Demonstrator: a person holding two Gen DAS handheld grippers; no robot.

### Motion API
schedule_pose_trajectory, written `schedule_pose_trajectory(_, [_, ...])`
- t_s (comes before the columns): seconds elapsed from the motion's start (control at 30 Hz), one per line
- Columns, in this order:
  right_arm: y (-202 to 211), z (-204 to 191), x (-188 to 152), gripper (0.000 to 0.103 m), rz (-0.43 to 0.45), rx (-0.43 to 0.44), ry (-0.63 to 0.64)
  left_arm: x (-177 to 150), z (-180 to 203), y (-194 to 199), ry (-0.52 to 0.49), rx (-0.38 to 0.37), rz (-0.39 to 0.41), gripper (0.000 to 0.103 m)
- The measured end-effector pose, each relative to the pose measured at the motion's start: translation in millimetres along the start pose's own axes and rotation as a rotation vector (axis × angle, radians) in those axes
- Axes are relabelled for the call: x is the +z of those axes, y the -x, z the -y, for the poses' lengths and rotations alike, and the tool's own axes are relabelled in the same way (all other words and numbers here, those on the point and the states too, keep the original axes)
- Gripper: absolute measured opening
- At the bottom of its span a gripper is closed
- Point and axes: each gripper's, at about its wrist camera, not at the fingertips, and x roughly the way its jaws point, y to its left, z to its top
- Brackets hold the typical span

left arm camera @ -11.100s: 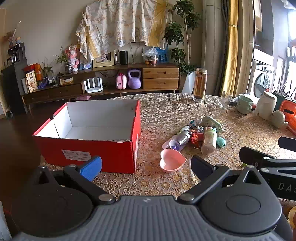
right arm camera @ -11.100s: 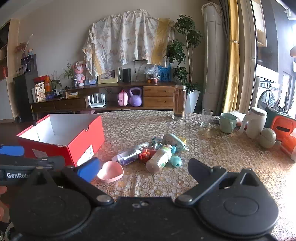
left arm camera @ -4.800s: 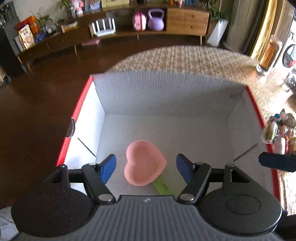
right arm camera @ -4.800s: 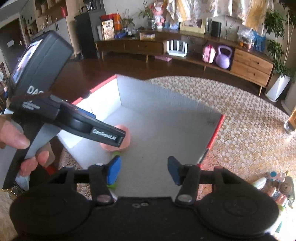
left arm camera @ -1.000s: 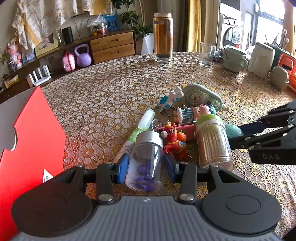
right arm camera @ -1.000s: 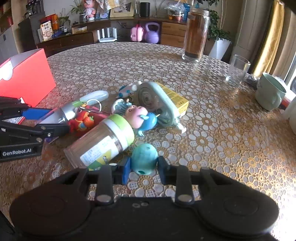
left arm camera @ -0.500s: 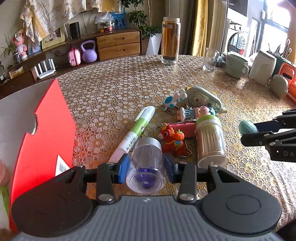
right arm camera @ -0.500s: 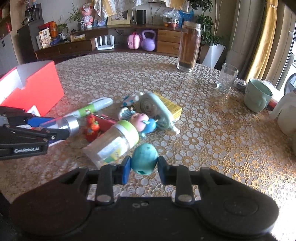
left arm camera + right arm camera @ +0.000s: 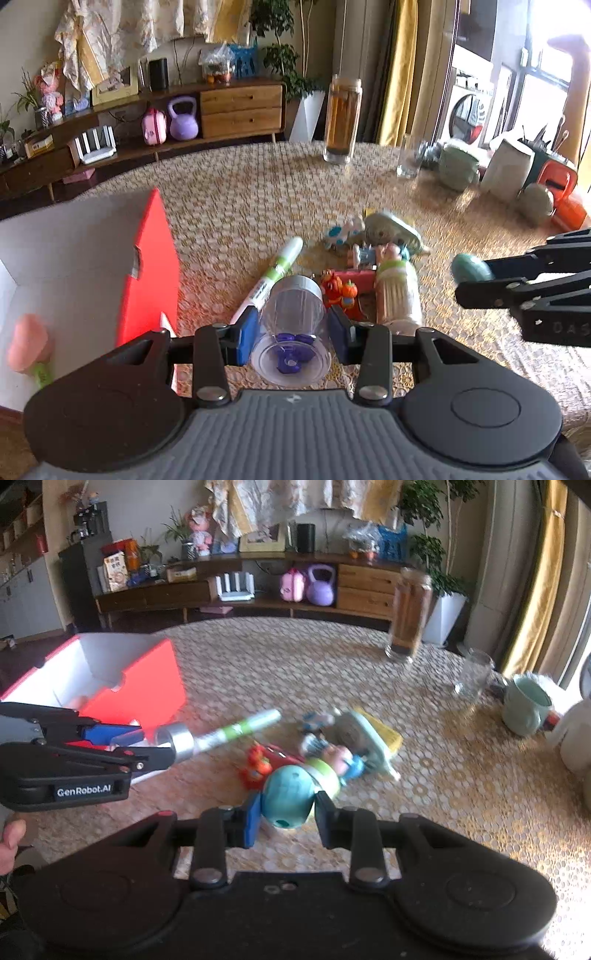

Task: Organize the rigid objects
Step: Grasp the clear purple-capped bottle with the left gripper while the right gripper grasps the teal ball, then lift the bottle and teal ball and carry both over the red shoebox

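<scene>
Both claws are loaded above the table (image 9: pixel 240 199): the left claw (image 9: pixel 291 334) grips a clear round jar (image 9: pixel 293 332), the right claw (image 9: pixel 286 821) a teal egg (image 9: pixel 288 797). Either smooth, curved piece could slip out short of the red box (image 9: pixel 147 266) at left.

The pink dish (image 9: pixel 27 347) in the red box (image 9: pixel 147 266) is blurry, with maybe a green thing (image 9: pixel 41 373) peeking from under it.

A home living room: a wooden sideboard (image 9: pixel 258 587) with a purple kettlebell (image 9: pixel 320 580), houseplants (image 9: pixel 284 55), yellow curtains (image 9: pixel 543 576), and mugs (image 9: pixel 526 705) at the patterned table's (image 9: pixel 461 794) right edge
</scene>
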Motion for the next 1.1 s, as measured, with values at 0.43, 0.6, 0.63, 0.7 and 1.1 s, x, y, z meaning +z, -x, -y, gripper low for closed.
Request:
schedule_pose_trajectory(0.43, [17, -73, 50, 0.03, 0.063, 0.064, 0.083, 25, -56, 61, 0.066, 0.046, 0.071, 0.04])
schedule_pose_trajectory(0.6, [9, -105, 66, 0.03, 0.066, 0.098, 0.115, 29, -89, 72, 0.103, 0.075, 0.09, 0.033])
schedule_pose_trajectory(0.63, [7, -111, 69, 0.03, 0.066, 0.101, 0.122, 30, -95, 74, 0.101, 0.088, 0.097, 0.033])
schedule_pose_trajectory(0.7, [1, -120, 76, 0.03, 0.061, 0.121, 0.122, 29, -107, 76, 0.094, 0.107, 0.1, 0.033])
schedule_pose_trajectory(1.1, [-9, -93, 58, 0.03, 0.016, 0.074, 0.06, -22, -69, 73, -0.055, -0.106, -0.014, 0.033])
